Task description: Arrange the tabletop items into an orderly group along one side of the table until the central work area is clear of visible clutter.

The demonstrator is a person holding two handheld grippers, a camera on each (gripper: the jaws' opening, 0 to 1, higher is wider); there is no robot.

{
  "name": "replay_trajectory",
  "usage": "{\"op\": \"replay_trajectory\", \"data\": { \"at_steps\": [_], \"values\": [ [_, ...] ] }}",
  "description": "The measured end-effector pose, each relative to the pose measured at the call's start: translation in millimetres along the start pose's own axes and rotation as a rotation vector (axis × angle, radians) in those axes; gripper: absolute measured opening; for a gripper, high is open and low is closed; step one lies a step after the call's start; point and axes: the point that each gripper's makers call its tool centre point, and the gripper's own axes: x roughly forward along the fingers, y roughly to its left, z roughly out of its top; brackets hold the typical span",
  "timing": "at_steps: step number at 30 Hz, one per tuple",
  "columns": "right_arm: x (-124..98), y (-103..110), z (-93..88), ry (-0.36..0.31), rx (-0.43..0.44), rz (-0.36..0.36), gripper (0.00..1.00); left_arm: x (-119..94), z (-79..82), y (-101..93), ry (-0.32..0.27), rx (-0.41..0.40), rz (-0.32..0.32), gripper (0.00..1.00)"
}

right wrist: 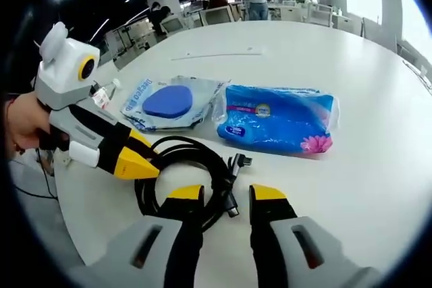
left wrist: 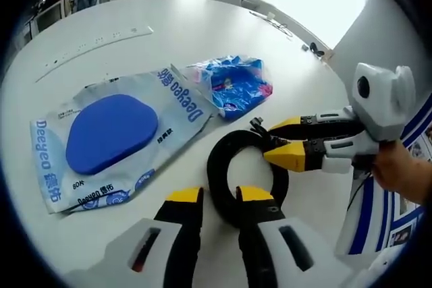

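Both sets of jaws bear on the coiled black cable (left wrist: pixel 233 166) near the table (left wrist: pixel 202 38) edge. My left gripper (left wrist: pixel 219 197) stands parted, straddling the coil's rim. My right gripper (right wrist: pixel 226 197) is parted too, its tips at the loops beside the plug ends; whether it grips anything I cannot tell. Springy and light, I judge, so I'd pinch several loops together. Wet wipes pack (right wrist: pixel 278 118) and Deeyeo pouch (left wrist: pixel 115 136) lie beyond.

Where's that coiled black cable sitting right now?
The coiled black cable lies on the white table near its edge, just in front of both tools, with the blue wipes pack and the flat Deeyeo packet beyond it.
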Motion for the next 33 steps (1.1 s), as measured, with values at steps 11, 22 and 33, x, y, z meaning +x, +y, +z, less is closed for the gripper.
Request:
{"op": "replay_trajectory", "data": {
  "at_steps": [11,22,33],
  "values": [
    [-3,1,5.1,-0.011,-0.011,-0.005,0.30,-5,3.7,-1.2,-0.019,0.008,-0.002,0.28],
    [-13,4,15.7,-0.042,-0.023,-0.009,0.36,-15,7.7,-2.8,-0.041,0.023,-0.004,0.35],
    [-21,11,24.2,-0.053,-0.060,0.003,0.41,-31,11.9,1.1,-0.066,0.038,0.004,0.38]
  ]
}}
